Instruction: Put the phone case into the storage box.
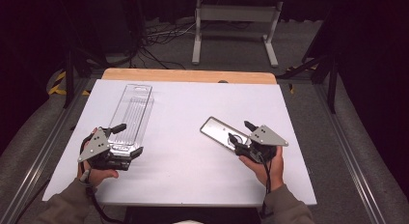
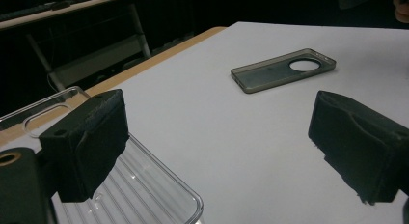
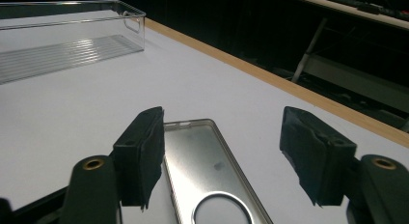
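A long clear plastic tray [image 1: 131,105] lies lengthwise on the left of the white table [image 1: 183,171]. My left gripper [image 1: 128,139] stands open at its near end; in the left gripper view [image 2: 219,137] one jaw hangs over the tray [image 2: 144,185] and the other over bare table. A smoky translucent phone case [image 1: 217,130] with a round camera hole lies right of centre, inner side up. My right gripper [image 1: 241,131] is open around the case's near end. In the right gripper view [image 3: 226,151] the case [image 3: 207,175] lies between the jaws, close to the left one, apart from the right one.
The table's far edge is a bare wooden strip [image 1: 188,75]. Beyond it stand a white metal frame [image 1: 231,14] and loose cables [image 1: 159,45] on the floor. Metal rails [image 1: 46,151] run along both sides of the table. The case [image 2: 270,72] lies far from the left gripper.
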